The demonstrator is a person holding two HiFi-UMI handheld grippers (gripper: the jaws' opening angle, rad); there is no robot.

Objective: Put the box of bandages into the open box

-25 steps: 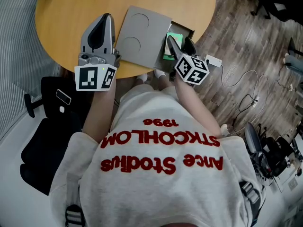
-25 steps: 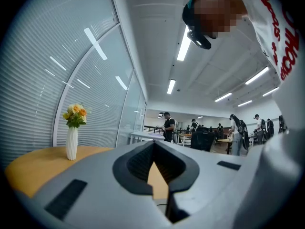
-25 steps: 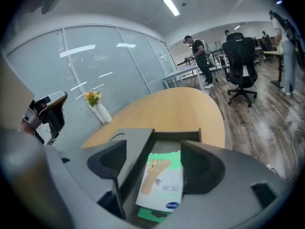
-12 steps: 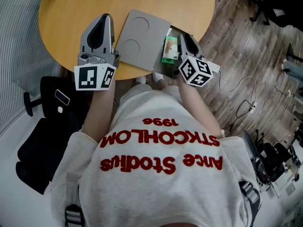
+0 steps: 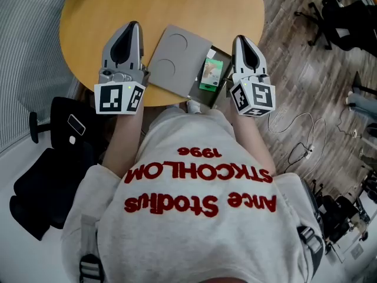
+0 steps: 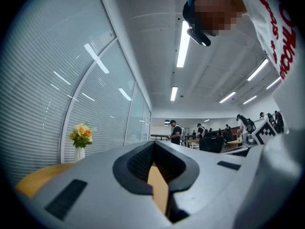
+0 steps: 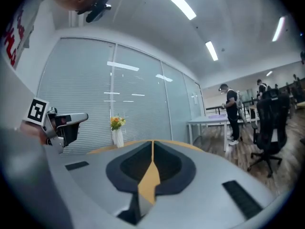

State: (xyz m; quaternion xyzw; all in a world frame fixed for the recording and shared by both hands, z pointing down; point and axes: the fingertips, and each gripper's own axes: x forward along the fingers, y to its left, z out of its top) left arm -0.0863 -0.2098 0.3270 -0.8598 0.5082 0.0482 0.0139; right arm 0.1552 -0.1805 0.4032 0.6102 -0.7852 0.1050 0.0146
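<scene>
grey right gripper (image 5: 241, 40), jaws shut on nothing, stands just beside the open box (image 5: 221, 54). left gripper (image 5: 131, 29), likewise closed and empty, sits on the far side of the grey lid (image 5: 175, 61). green box of bandages (image 5: 210, 74) lies inside the open box. judgement: placing appears complete; the next move calls only for standing clear, or perhaps shutting the lid. only the head view shows the boxes; both gripper views look out at the room and confirm the jaws meet.

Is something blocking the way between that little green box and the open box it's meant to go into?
Nothing visible does. The box of bandages already lies inside the open box, within its walls. The grey lid sits to its left on the round table, not over it.
</scene>
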